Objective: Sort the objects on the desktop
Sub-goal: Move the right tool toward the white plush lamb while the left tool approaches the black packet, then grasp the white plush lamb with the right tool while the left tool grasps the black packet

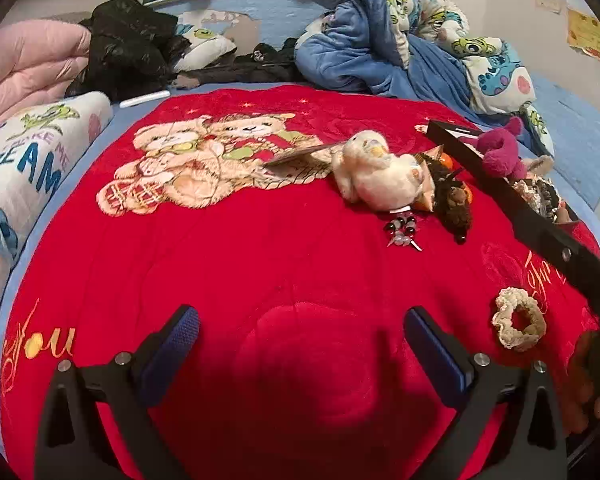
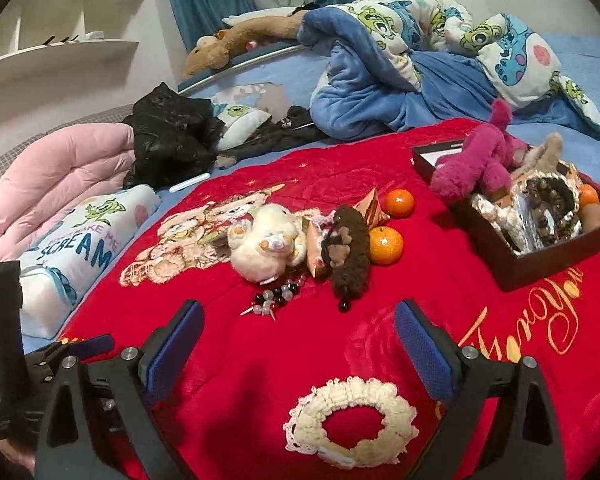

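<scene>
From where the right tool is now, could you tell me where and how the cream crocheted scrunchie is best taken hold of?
Probably by one side of its ring. The cream scrunchie lies flat on the red blanket, hole up, just below the open right tool. Coming down from above, one finger in the hole and one outside its frilly rim, should pinch the soft band.

We saw our right gripper (image 2: 300,340) spread wide above a cream scrunchie (image 2: 352,420) lying on the red blanket (image 2: 260,360).
</scene>
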`<state>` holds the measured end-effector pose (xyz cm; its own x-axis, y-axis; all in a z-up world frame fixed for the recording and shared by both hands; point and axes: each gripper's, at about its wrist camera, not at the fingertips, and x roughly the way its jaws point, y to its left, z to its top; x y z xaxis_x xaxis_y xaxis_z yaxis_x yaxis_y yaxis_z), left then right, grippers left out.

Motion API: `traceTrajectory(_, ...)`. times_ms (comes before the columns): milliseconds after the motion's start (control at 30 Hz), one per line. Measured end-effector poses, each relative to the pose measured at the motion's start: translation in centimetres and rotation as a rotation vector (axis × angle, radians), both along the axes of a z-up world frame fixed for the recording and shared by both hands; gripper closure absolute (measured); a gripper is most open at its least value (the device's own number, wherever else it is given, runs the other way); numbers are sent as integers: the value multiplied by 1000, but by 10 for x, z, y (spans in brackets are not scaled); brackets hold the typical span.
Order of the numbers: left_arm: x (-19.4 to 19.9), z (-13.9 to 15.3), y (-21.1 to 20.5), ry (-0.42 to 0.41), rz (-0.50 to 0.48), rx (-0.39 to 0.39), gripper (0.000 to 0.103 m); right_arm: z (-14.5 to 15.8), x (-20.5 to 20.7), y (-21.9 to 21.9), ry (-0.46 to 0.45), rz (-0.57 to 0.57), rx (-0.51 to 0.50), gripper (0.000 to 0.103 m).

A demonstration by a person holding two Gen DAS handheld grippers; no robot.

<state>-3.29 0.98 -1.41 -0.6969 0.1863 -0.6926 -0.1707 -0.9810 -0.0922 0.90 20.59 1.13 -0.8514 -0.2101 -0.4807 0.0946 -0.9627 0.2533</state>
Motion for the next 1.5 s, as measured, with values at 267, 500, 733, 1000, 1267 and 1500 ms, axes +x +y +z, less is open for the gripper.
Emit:
traceTrajectory(267,-20,14,4,2,-25,14,0,14,-16,12,-8,4,-33,19)
traceTrajectory(500,-61,26,-1,-1,-10,-37,0,24,-48,4,-65,108,-43,36)
traceTrajectory(733,-114,25,-23,-14,40,-71,0,25,-85,-32,-101,196,-44,37)
traceTrajectory(1000,-147,16,-15,-11,-6,-133,0,1,-112,-50,-149,209,-40,37)
traceTrajectory(1267,-177,3,-1,-10,-51,-169,0,-10,-124,-52,-176,179,37,35)
traceTrajectory(1500,-197,-6,1,-10,-74,-130,7,-28,-138,-57,-215,157,84,35)
